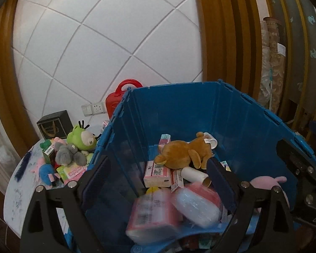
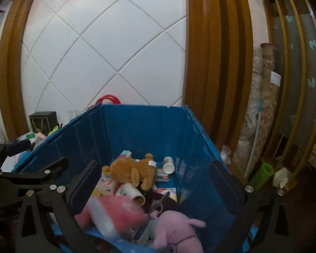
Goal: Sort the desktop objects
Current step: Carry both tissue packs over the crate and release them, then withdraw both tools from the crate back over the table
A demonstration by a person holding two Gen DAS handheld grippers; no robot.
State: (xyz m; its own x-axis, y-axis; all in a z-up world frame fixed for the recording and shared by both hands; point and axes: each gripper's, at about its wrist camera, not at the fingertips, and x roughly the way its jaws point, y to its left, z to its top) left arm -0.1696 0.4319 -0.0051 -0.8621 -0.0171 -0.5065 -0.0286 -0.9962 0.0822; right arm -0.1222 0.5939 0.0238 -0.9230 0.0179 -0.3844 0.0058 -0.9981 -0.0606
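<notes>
A blue crate (image 1: 179, 109) (image 2: 137, 130) holds a brown plush bear (image 1: 183, 151) (image 2: 130, 170), pink boxes (image 1: 157, 174), a cardboard tube (image 1: 196, 176) and blurred pink tissue packs (image 1: 153, 217) (image 2: 113, 217). A pink plush pig (image 2: 174, 232) lies at the crate's near side; it also shows in the left wrist view (image 1: 265, 182). My left gripper (image 1: 158, 181) is open and empty over the crate. My right gripper (image 2: 158, 187) is open and empty over the crate, to the right of the left one.
On the table (image 1: 16, 194) left of the crate lie a green plush (image 1: 81, 138), a grey plush (image 1: 68, 154), a blue plush (image 1: 47, 172), small boxes and a black box (image 1: 54, 124). A red case (image 1: 115, 99) stands behind the crate. Fabric rolls (image 2: 263, 113) stand at the right.
</notes>
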